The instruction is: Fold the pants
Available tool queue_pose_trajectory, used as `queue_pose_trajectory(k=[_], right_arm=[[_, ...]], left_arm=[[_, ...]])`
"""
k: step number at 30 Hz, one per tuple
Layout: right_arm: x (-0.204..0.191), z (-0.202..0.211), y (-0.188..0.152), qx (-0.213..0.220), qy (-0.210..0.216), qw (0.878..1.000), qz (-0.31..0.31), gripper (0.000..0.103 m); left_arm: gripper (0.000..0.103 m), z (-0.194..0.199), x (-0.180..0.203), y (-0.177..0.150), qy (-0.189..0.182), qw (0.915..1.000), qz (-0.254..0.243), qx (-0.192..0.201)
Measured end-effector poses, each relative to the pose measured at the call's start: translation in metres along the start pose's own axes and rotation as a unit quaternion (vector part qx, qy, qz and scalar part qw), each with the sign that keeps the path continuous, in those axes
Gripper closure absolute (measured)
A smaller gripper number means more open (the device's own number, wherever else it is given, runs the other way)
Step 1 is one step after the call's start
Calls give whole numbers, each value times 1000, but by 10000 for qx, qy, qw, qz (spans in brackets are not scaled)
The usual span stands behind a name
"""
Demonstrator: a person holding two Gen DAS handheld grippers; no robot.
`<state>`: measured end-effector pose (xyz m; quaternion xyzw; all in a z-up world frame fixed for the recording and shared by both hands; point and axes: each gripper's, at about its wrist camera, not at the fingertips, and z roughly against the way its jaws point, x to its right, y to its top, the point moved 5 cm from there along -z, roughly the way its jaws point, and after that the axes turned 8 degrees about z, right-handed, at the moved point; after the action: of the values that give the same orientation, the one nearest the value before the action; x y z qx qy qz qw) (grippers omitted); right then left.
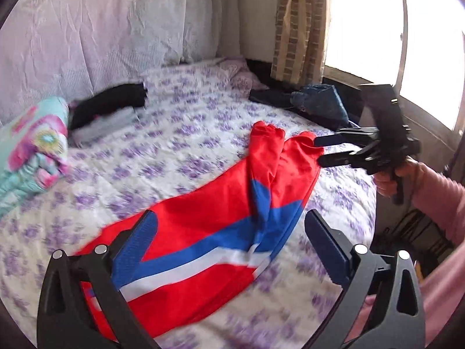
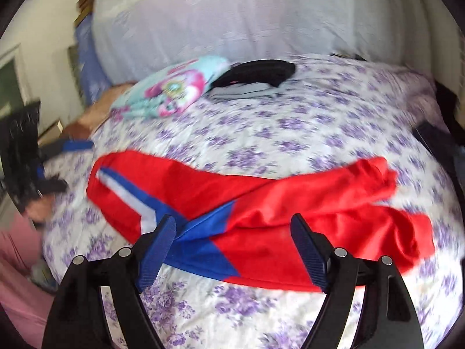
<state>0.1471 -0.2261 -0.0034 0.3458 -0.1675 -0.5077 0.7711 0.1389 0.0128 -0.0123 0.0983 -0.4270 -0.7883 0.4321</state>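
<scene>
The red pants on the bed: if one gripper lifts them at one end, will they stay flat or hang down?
The red pants already lie wrinkled and bunched, so they would probably droop. The thin-looking fabric suggests little weight. The cloth may slip between open fingers.

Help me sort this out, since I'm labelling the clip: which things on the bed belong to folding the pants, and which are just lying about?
Part of the job:
- red pants, spread on the bed
- left claw, open
- right claw, open

Lying about:
- black garment on a grey one
- turquoise-and-pink cloth
- dark blue clothes near the window
</scene>
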Motion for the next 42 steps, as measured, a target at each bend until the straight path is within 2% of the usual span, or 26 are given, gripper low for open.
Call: queue_pose_trajectory(k=[2, 3, 4, 6, 9, 12, 14, 16, 17, 18, 22, 24, 25, 26, 27, 28, 29, 30, 32, 33, 36, 37, 38, 40, 41, 42], right_arm=[[18, 4, 0, -38, -118, 9998, -181, 21], [27, 4, 3, -110, -187, 9995, -231, 21], [41, 2, 12, -221, -306, 9990, -248, 21], [71, -7, 28, -615, -610, 9957, -331, 21], [129, -29, 46, -1113, -728, 9891, -639, 21], [175, -61, 54, -1513, -761, 9774, -1264, 24], [198, -91, 57, -1779, -711, 9666, -1701, 30], [207, -120, 56, -2049, -838, 9573, -1862, 34], [209, -135, 53, -2235, -924, 9518, -1886, 37], [210, -148, 51, -2417, -1031, 9462, -1887, 38], [213, -189, 37, -2984, -1277, 9256, -1948, 37], [210, -196, 32, -3103, -1375, 9209, -1917, 38], [208, -198, 29, -3134, -1453, 9205, -1826, 46], [206, -197, 28, -3162, -1569, 9199, -1708, 67], [205, -194, 27, -3165, -1684, 9196, -1609, 78], [204, -190, 26, -3116, -1598, 9214, -1685, 93], [204, -182, 25, -3016, -1484, 9237, -1839, 96], [204, -172, 27, -2843, -1443, 9277, -1940, 96], [199, -139, 36, -2259, -1237, 9447, -2030, 98], [195, -114, 38, -1837, -1046, 9526, -2187, 98], [192, -55, 31, -729, -350, 9595, -2699, 98], [192, -31, 16, -263, -118, 9561, -2917, 98], [196, -17, 4, 14, 53, 9512, -3084, 98], [206, -1, -30, 350, 248, 9362, -3488, 98], [211, 0, -58, 408, 331, 9237, -3796, 97], [214, -3, -77, 387, 400, 9162, -3968, 95]], left_arm=[[5, -43, 9, 5, -114, 9976, 447, -510], [17, -69, 13, 6, -212, 9932, 704, -902], [48, -87, 18, 7, -298, 9893, 801, -1180], [69, -124, 29, 4, -489, 9792, 810, -1793], [70, -168, 32, -5, -208, 9715, 833, -2211], [70, -192, 34, -9, -381, 9612, 1105, -2499], [70, -198, 38, -7, -414, 9622, 1103, -2457], [71, -200, 43, -4, -451, 9633, 1076, -2418], [74, -201, 45, -3, -475, 9636, 1064, -2406], [84, -203, 45, -4, -501, 9638, 1026, -2408], [94, -206, 52, -8, -463, 9695, 788, -2272], [95, -205, 53, -9, -499, 9719, 744, -2179], [95, -204, 53, -9, -525, 9728, 741, -2132], [95, -203, 53, -10, -544, 9731, 753, -2107], [95, -203, 53, -10, -564, 9732, 775, -2090], [96, -201, 52, -10, -579, 9735, 775, -2073], [96, -199, 52, -10, -585, 9739, 755, -2060], [96, -196, 53, -10, -596, 9744, 723, -2044], [96, -192, 58, -9, -594, 9766, 586, -1983], [96, -188, 58, -9, -599, 9774, 530, -1958], [96, -180, 69, -10, -648, 9790, 293, -1909], [96, -177, 73, -10, -664, 9795, 211, -1889], [96, -176, 76, -11, -687, 9794, 158, -1893], [96, -174, 82, -14, -736, 9780, 75, -1951], [96, -174, 84, -17, -731, 9776, 33, -1972], [96, -175, 85, -19, -705, 9775, -13, -1985]])
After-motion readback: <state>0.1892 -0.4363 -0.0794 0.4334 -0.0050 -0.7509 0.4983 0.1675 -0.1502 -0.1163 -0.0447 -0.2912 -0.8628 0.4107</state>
